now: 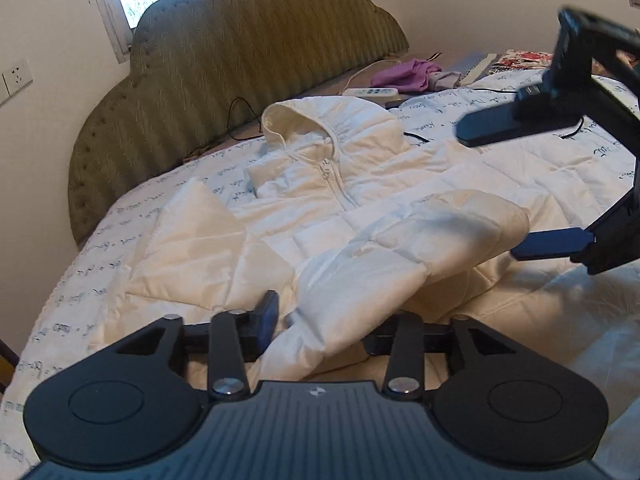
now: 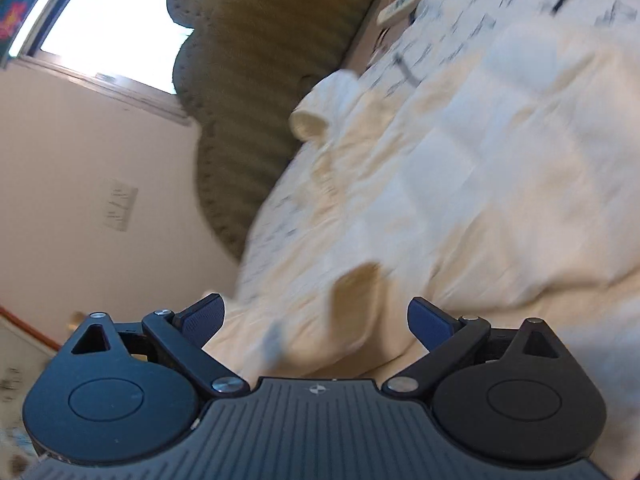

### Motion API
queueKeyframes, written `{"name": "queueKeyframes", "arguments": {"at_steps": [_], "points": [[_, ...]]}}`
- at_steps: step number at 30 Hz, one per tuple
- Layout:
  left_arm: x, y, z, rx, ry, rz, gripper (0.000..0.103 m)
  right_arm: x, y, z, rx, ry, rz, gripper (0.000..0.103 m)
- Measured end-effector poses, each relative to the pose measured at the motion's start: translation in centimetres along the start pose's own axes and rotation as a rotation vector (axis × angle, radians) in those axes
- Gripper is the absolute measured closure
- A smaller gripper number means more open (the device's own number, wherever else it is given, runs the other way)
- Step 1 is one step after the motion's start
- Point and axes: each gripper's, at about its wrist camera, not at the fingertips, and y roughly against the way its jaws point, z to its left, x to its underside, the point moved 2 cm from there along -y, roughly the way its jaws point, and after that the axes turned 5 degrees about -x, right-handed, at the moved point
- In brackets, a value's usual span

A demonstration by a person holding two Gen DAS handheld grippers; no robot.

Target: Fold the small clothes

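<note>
Our left gripper (image 1: 320,320) stood half open around the sleeve (image 1: 340,292) of the white jacket (image 1: 332,184); our right gripper (image 2: 316,320) was open, empty. The jacket's hood (image 1: 296,116) pointed away, toward the headboard (image 1: 240,52).

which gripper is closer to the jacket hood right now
Neither clearly. The left gripper sits at the near hem of the white jacket, far from the hood. The right gripper hangs open at the sleeve side.

The bedcover (image 1: 520,152) carried rows of dark cursive script, too small and blurred to make out any word.
</note>
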Motion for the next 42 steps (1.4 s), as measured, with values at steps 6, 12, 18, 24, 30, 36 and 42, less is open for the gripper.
{"name": "queueKeyframes", "arguments": {"at_steps": [6, 12, 18, 24, 30, 36, 42], "points": [[0.5, 0.8, -2.3, 0.061, -0.056, -0.06, 0.031, -0.5, -1.1, 0.7, 0.07, 0.01, 0.012, 0.043], [0.8, 3.1, -1.9, 0.079, -0.097, -0.125, 0.021, -1.3, -1.8, 1.7, 0.181, 0.189, 0.021, 0.087], [0.5, 4.5, 2.6, -0.015, -0.026, -0.169, 0.021, -2.3, 0.7, 6.4, 0.365, 0.615, -0.157, 0.088], [-0.1, 1.4, 7.6, -0.222, 0.031, -0.114, 0.01, -3.0, 2.9, 5.3, 0.569, 0.713, -0.126, 0.047], [-0.3, -4.9, 10.9, -0.383, 0.082, 0.031, 0.01, -1.8, -0.4, 5.3, 0.514, 0.745, -0.049, 0.048], [3.0, -8.6, 12.5, -0.422, 0.085, 0.167, 0.009, -0.7, -3.6, 2.1, 0.665, 0.742, 0.093, 0.046], [1.7, -6.5, 11.6, -0.402, 0.099, 0.119, 0.01, 0.2, -2.1, 5.4, 0.572, 0.818, -0.053, 0.042]]}}
